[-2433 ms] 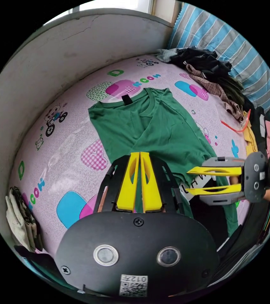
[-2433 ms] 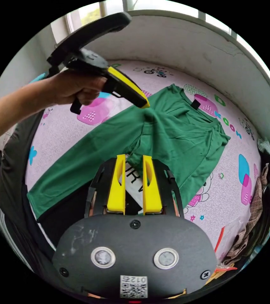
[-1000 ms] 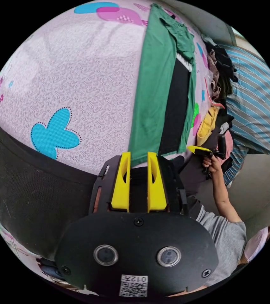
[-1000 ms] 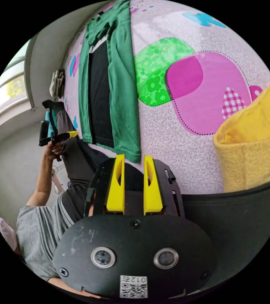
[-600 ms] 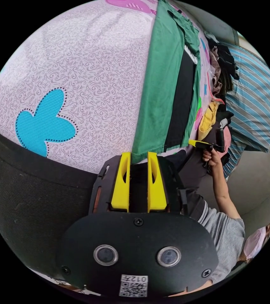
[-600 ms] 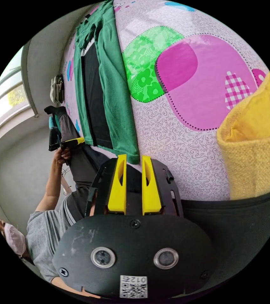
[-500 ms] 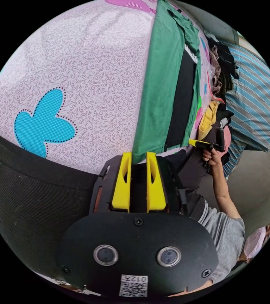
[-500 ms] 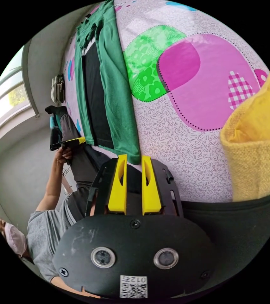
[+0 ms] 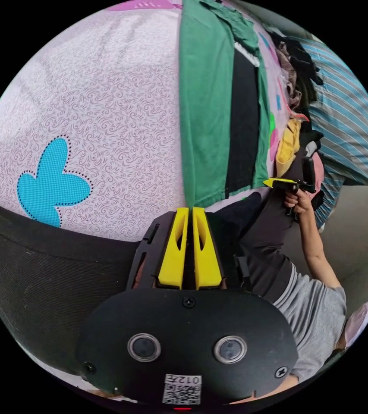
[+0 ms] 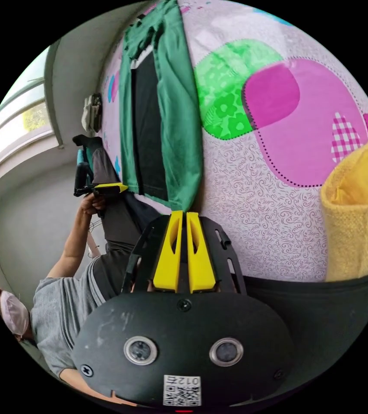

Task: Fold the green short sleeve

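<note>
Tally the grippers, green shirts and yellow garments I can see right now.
Grippers: 2, the left gripper and the right gripper, each with its jaws closed on a hem corner
Green shirt: 1
Yellow garment: 1
Total: 4

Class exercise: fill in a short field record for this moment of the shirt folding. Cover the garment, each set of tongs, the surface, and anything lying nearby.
garment: green shirt, both long sides folded inward, a dark strip between them
left tongs: jaws closed on the shirt's bottom hem corner
right tongs: jaws closed on the other hem corner
surface: pink patterned sheet
nearby: yellow cloth beside the right tongs; clothes pile
</note>
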The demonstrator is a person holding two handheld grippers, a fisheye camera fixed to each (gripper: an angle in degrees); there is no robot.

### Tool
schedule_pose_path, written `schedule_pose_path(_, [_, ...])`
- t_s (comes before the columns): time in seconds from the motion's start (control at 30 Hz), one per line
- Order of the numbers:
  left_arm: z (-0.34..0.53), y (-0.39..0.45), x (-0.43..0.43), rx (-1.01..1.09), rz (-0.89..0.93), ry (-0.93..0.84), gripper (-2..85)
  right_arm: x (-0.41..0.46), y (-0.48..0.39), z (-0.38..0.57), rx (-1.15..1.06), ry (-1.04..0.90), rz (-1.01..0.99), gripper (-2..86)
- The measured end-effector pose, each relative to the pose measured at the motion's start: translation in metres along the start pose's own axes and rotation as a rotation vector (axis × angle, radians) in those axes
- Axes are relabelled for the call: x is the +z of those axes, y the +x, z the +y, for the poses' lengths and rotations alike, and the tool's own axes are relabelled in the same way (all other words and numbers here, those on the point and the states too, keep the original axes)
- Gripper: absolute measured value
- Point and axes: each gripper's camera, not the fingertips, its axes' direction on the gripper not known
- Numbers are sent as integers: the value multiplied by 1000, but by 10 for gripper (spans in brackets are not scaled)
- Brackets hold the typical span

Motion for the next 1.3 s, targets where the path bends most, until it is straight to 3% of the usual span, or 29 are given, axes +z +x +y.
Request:
schedule_pose_path(0.2, [49, 9, -22, 155, 189, 124, 4, -32, -17, 57, -79, 112, -184, -2])
schedule_pose_path(0.63, [158, 48, -59, 369, 274, 269, 14, -102, -67, 183, -289, 245, -285, -3])
schedule_pose_path(1.07, [262, 69, -62, 426, 354, 279, 12, -133, -86, 315, -395, 285, -439, -4])
schedule_pose_path(1.3, [247, 62, -85, 420, 390, 382, 14, -148, -90, 303, -416, 362, -452, -4])
